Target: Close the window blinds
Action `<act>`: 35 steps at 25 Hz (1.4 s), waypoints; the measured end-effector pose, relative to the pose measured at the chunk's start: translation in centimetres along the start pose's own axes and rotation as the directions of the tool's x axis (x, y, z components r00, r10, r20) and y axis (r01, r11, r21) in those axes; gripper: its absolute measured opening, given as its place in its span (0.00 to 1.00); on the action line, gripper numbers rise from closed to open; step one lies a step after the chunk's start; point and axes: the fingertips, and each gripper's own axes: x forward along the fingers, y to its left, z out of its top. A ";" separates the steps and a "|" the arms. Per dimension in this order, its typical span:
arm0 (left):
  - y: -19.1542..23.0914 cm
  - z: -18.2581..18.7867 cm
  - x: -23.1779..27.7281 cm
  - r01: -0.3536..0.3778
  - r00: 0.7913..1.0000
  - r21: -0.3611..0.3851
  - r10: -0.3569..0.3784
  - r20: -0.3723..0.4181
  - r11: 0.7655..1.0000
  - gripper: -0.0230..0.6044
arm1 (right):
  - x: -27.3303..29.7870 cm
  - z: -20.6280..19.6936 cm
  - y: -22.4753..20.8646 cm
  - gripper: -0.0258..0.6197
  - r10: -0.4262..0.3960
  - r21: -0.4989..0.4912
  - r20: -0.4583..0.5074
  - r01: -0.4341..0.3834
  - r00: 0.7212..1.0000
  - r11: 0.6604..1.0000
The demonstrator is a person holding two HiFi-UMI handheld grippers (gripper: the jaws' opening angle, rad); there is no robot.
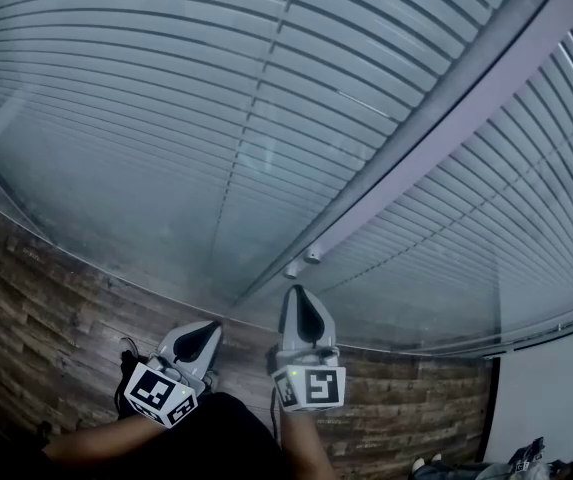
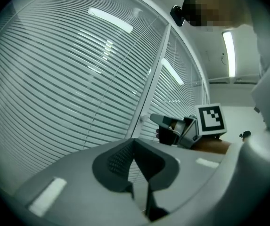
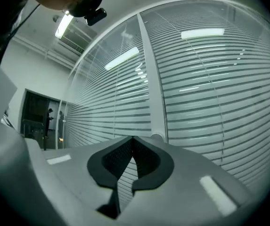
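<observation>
Closest to you, your right gripper [image 1: 299, 293] has its two dark ribbed pads pressed tip to tip with nothing caught between them, and it points level at the wall. Your left gripper [image 1: 209, 326] sits just beside it, a little further back, its jaws likewise closed on nothing; its own view shows the pads [image 2: 120, 161] meeting at the tip. Each claw carries its black-and-white marker cube [image 1: 316, 386] behind the jaws, and your bare left forearm [image 1: 96, 438] runs back from its cube towards you. Just past the right claw's tip is a small white round knob [image 1: 311, 256] low on the pale metal upright post [image 1: 446, 138]; seen from the left gripper view, the right gripper [image 2: 156, 119] noses up right against that knob [image 2: 144, 118], though you cannot tell whether they touch. The pale grey horizontal slat blinds [image 1: 166, 88] hang behind glass on both sides of that post, filling the wall ahead of both claws. Below the glass edge, the brown wood-plank floor [image 1: 36, 298] spreads out to your left, giving you space on that side, while a plain white wall [image 1: 556, 398] closes in at your right.
</observation>
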 end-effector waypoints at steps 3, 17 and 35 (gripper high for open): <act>0.4 0.3 0.0 -0.031 0.999 0.009 0.031 0.008 0.999 0.04 | -0.2 0.0 0.7 0.04 0.016 -0.012 -0.003 -0.016 1.000 1.000; -0.7 2.3 -0.7 -0.058 0.997 0.137 0.050 0.060 0.989 0.04 | -1.8 -0.4 1.5 0.04 -0.030 -0.062 -0.001 0.030 1.000 0.998; -1.8 0.4 -0.4 -0.002 1.000 0.169 -0.002 0.023 0.986 0.04 | -2.7 -2.1 2.0 0.04 -0.015 -0.076 -0.011 0.014 1.000 0.997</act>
